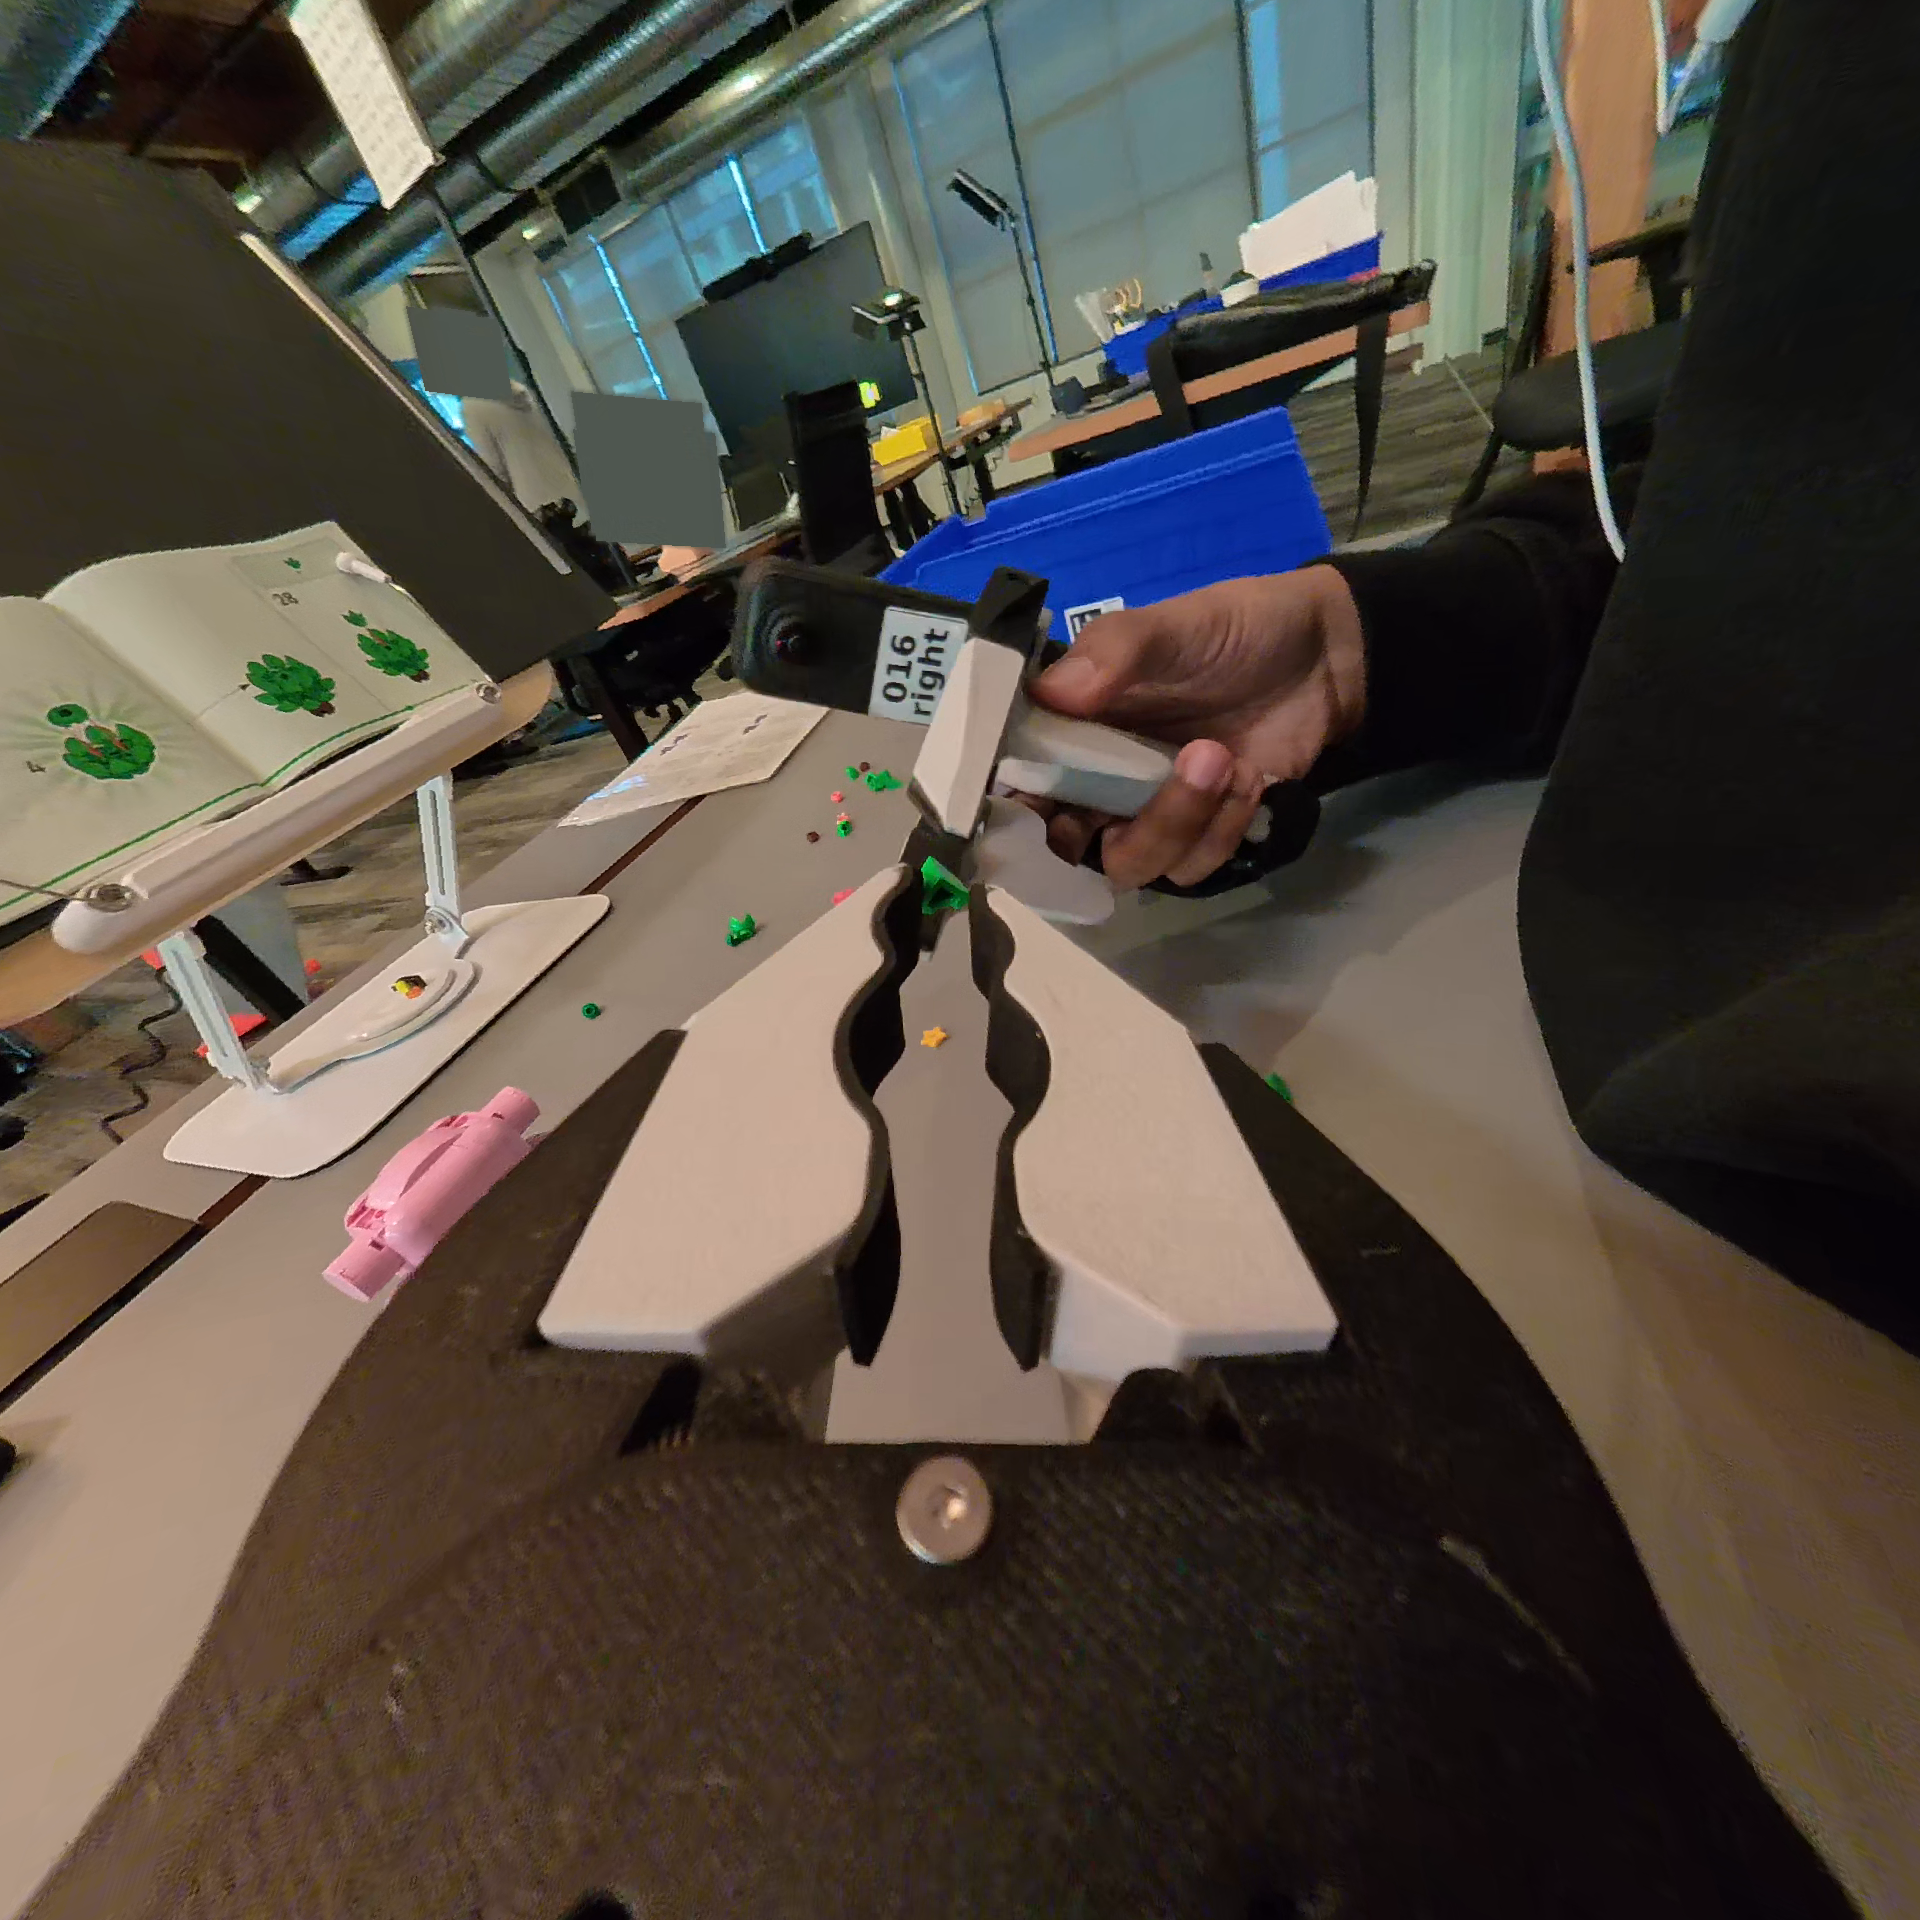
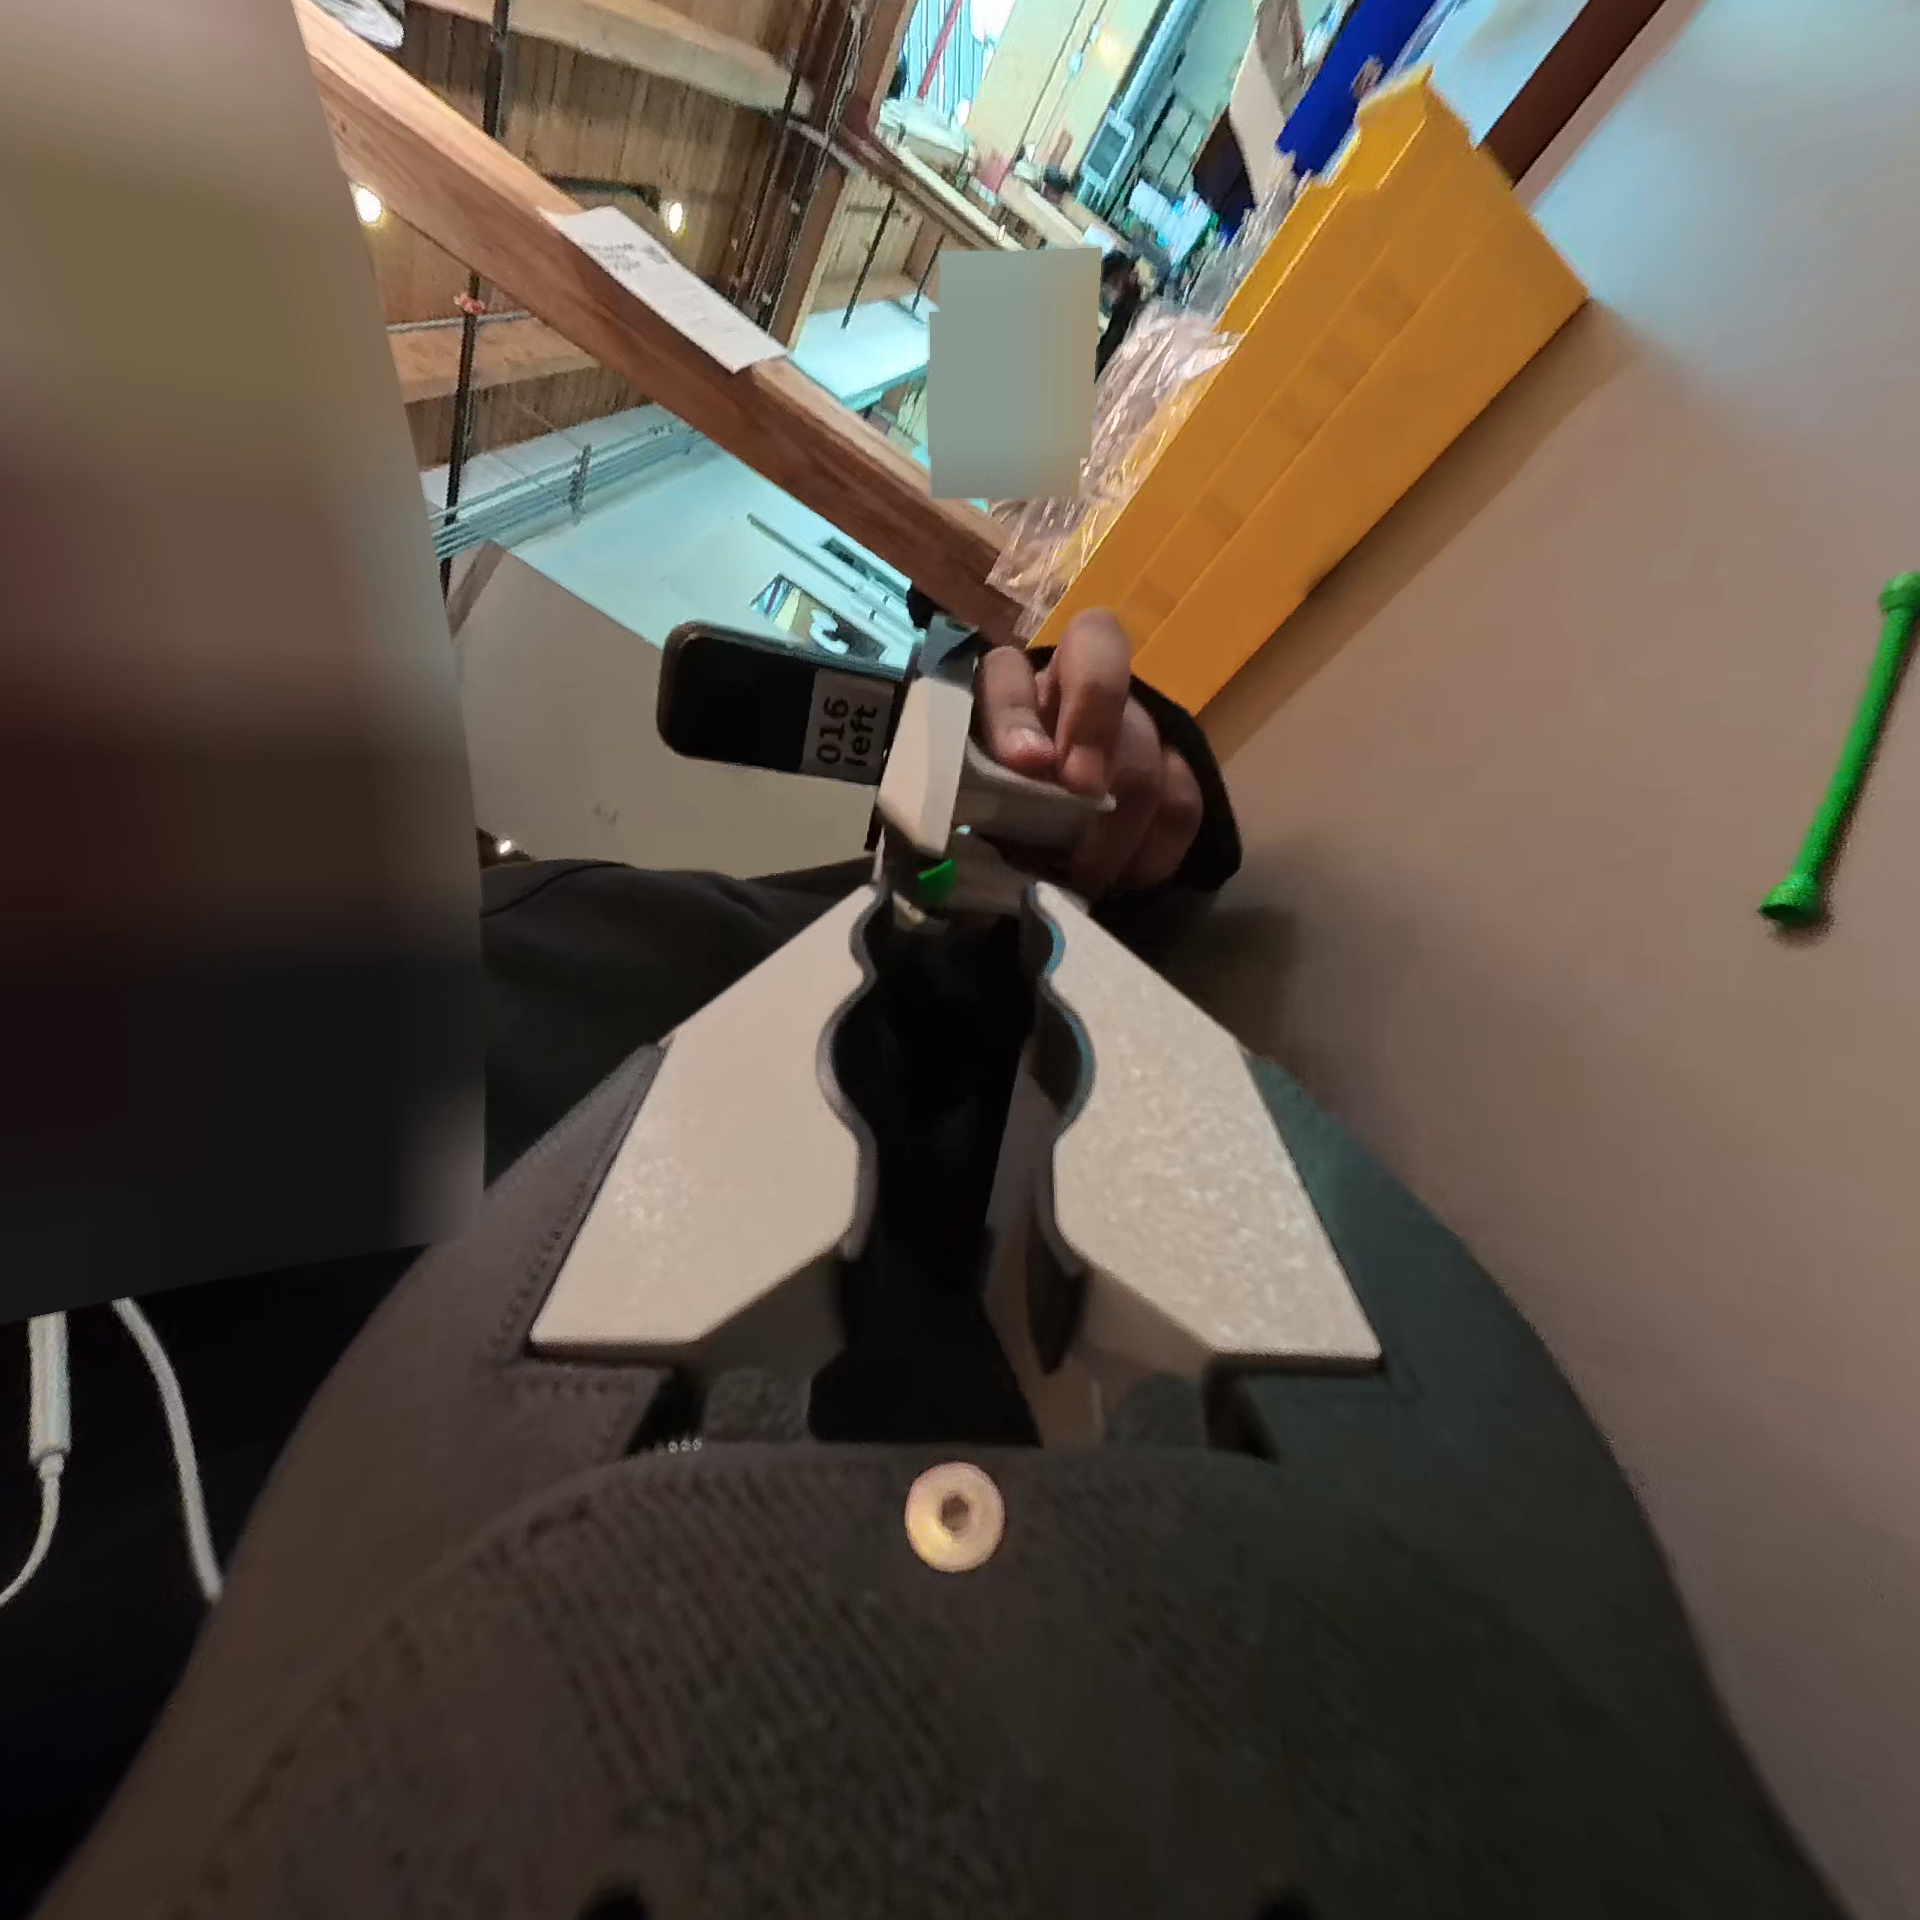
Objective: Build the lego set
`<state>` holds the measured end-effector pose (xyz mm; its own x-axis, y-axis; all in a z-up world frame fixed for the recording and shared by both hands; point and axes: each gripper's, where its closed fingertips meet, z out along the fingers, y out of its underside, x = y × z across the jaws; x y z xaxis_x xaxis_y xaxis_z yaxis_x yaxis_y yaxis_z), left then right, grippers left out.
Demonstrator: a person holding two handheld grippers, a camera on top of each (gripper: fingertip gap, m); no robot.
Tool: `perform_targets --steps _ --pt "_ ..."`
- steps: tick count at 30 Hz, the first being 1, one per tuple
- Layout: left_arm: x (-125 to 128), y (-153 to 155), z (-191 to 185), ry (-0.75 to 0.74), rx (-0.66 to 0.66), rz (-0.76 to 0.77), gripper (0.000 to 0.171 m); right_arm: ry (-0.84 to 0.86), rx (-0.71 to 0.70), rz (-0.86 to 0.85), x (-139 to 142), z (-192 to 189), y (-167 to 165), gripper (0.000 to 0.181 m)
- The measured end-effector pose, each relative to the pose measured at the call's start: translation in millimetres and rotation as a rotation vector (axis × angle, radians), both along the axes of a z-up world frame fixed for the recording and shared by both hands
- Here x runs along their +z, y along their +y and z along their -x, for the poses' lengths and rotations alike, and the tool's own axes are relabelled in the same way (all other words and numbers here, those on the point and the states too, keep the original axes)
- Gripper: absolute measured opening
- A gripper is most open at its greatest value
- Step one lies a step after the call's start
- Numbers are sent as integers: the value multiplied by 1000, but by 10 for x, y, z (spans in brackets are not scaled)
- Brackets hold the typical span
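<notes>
I am holding two tongs up above the table point(image 1: 1195, 997), tip to tip. In the left wrist view, my left tongs point(image 1: 943, 906) are pinched on a little green leaf piece point(image 1: 940, 888) right at their tips. My right tongs point(image 1: 951, 831) come down from above and meet that same green piece. In the right wrist view, I see the green piece point(image 2: 935, 881) again, just past the tips of my right tongs point(image 2: 940, 920). The far tongs there seem to hold it. I cannot tell if my right tongs are clenched or released, because their tips are dark and hidden there.

I think the step is to join or pass this small leaf piece. It is tiny, so it could pop out and fall. To do it well, I should keep the left tongs very steady and squeeze gently. I should bring the right tongs in slowly and straight, so the bumps line up. Then I should push softly until it clicks.

More green bits point(image 1: 740, 928) and a small yellow star point(image 1: 933, 1036) lie loose on the table below. The open book point(image 1: 208, 675) on its white stand point(image 1: 395, 1039) shows green bushy plants, so I can check the shape there. A pink tool point(image 1: 431, 1184) lies near the stand. A long green stick point(image 2: 1849, 748) lies well apart on the table, by a yellow bin point(image 2: 1330, 436).
</notes>
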<state>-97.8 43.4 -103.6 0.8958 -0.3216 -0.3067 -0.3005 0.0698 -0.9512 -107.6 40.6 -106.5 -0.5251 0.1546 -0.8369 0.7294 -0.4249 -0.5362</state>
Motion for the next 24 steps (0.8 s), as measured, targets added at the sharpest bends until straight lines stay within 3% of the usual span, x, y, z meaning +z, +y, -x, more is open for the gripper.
perform_targets --steps 4,14,20,24 --pt "-81 -16 -76 45 -42 34 4 -34 84 -37 -103 -97 -88 16" --pt "-141 -30 -144 60 -82 69 3 -12 96 -37 -83 -117 -75 4" --pt "-123 -13 -121 44 -64 61 8 37 67 -77 -50 -100 -32 4" --pt "-124 47 18 -38 -9 94 18 112 -64 -159 68 -39 258 3"
